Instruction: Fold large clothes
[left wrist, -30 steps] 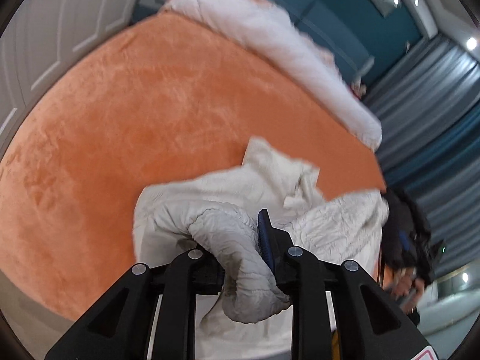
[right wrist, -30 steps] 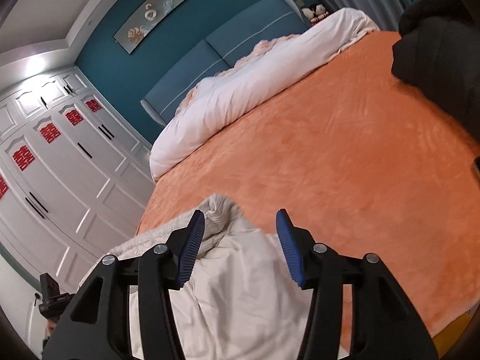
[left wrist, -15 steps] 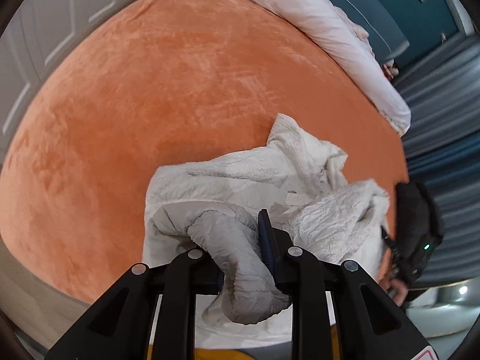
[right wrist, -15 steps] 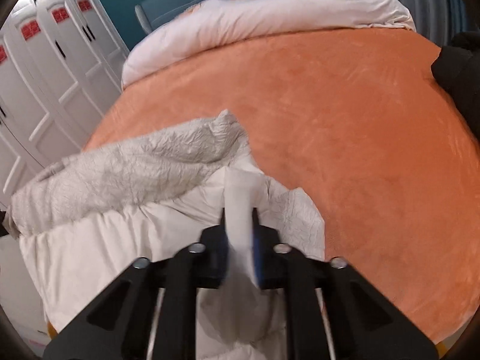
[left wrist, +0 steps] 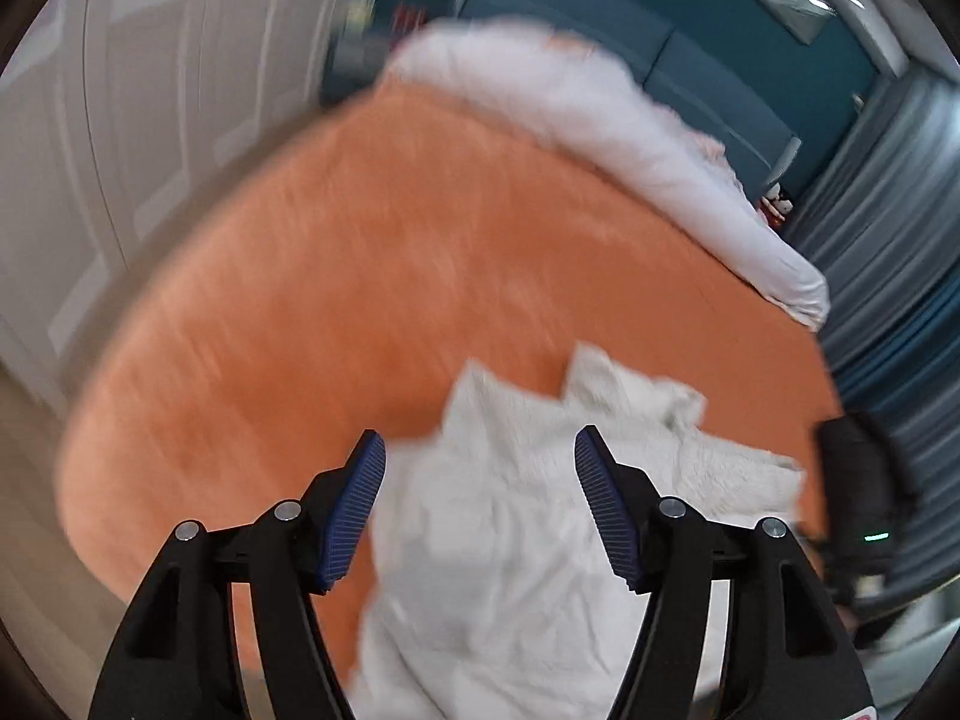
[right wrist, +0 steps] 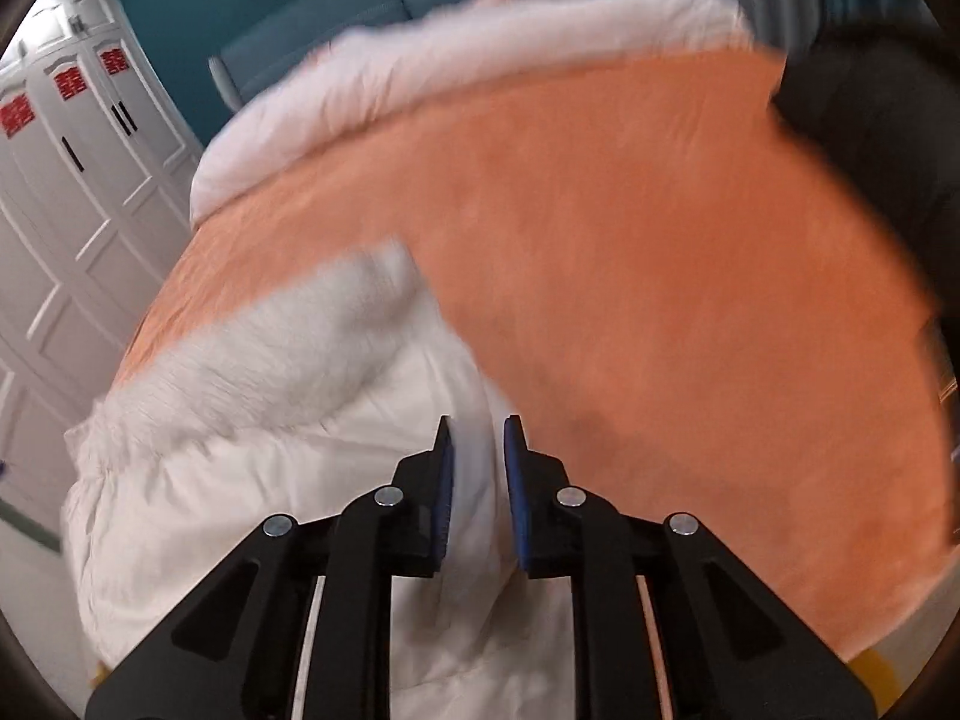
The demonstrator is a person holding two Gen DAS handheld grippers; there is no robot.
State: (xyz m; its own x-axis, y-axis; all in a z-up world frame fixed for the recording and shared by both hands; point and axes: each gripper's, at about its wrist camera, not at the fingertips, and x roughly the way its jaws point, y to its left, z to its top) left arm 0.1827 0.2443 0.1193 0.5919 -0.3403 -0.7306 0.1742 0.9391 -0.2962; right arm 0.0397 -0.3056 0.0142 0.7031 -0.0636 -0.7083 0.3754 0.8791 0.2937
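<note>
A large off-white quilted garment (left wrist: 540,516) with a crinkled surface lies crumpled on the near part of a bed that is covered with a plush orange blanket (left wrist: 360,276); in the right wrist view the same garment (right wrist: 252,432) spreads toward the left edge of the bed, with a fluffier, paler fold on top of a smoother cream part. The left gripper (left wrist: 480,504), black with blue ribbed pads, has its jaws wide apart and they are opening at this moment; the garment is seen below and between them, but the pads do not press on it. The right gripper (right wrist: 478,492) has its jaws close together with only a narrow gap, and they are opening slightly; a strip of the cream cloth stands in this gap, but both views are blurred and I cannot tell if the pads press on it. At the far end of the bed lies a long white rolled duvet (left wrist: 630,138), and behind it a teal padded headboard (left wrist: 690,60). White panelled wardrobe doors (right wrist: 72,192) with red paper emblems stand at the left side. A dark black shape (right wrist: 882,138), maybe clothing, is at the right edge of the bed.
</note>
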